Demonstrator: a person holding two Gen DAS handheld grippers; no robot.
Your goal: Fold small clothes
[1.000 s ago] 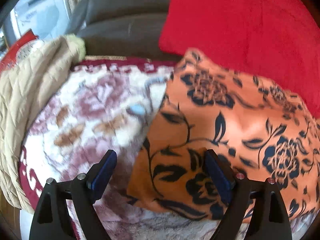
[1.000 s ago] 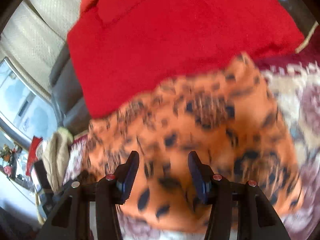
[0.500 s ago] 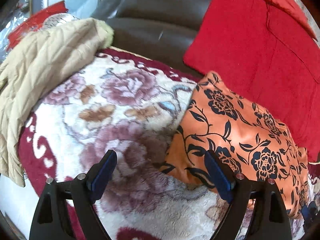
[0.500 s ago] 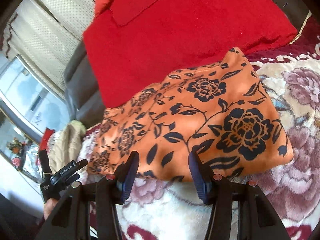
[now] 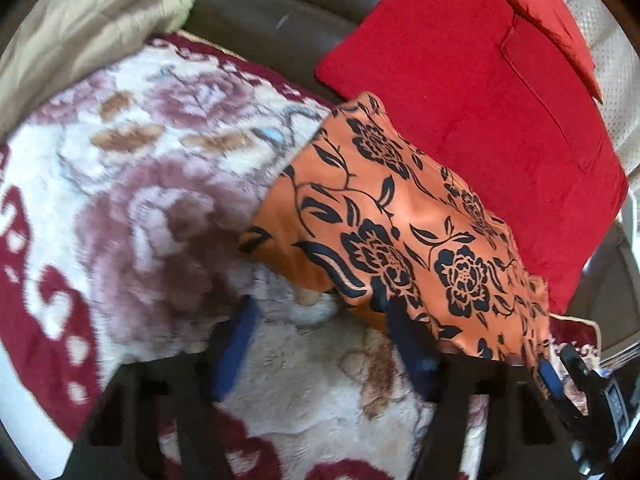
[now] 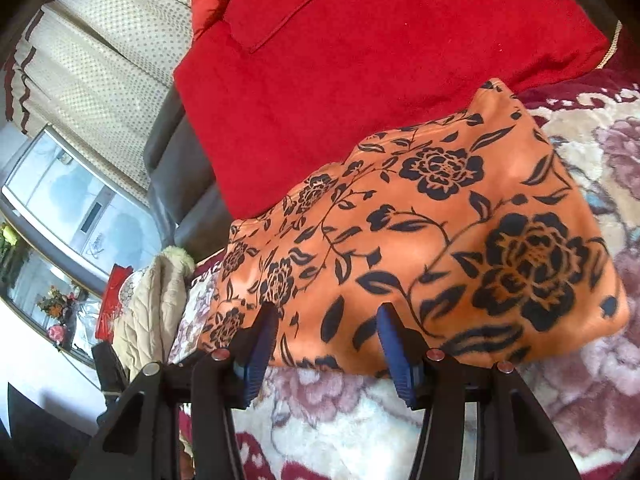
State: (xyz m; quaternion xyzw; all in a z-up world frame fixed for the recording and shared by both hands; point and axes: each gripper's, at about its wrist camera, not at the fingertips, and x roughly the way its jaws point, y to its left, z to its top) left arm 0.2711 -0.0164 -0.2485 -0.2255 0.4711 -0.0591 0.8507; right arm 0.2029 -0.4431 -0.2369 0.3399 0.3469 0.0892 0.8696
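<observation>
— Looking at the orange floral garment (image 6: 420,240) first: I see it folded into a flat, roughly rectangular bundle on the plush floral blanket (image 6: 580,380), its far edge resting against the red cushion (image 6: 360,60).

— And your 2 tools?

— My right gripper (image 6: 324,340) sits at the garment's near edge, its blue pads (image 6: 394,344) apart and nothing pinched between them; the fabric lies just beyond the tips. My left gripper (image 5: 320,344) has just been closing its jaws. They stand part-way open over bare blanket, with the garment's near left corner just beside the right-hand finger. I can't tell whether that finger touches the cloth; the view is blurred.

— Anything further out?

— A beige quilted jacket (image 5: 80,40) is heaped at the far left end of the blanket. Behind everything runs a dark leather sofa back (image 5: 272,12). From the left wrist I also see the right gripper's tip at the lower right edge.
</observation>
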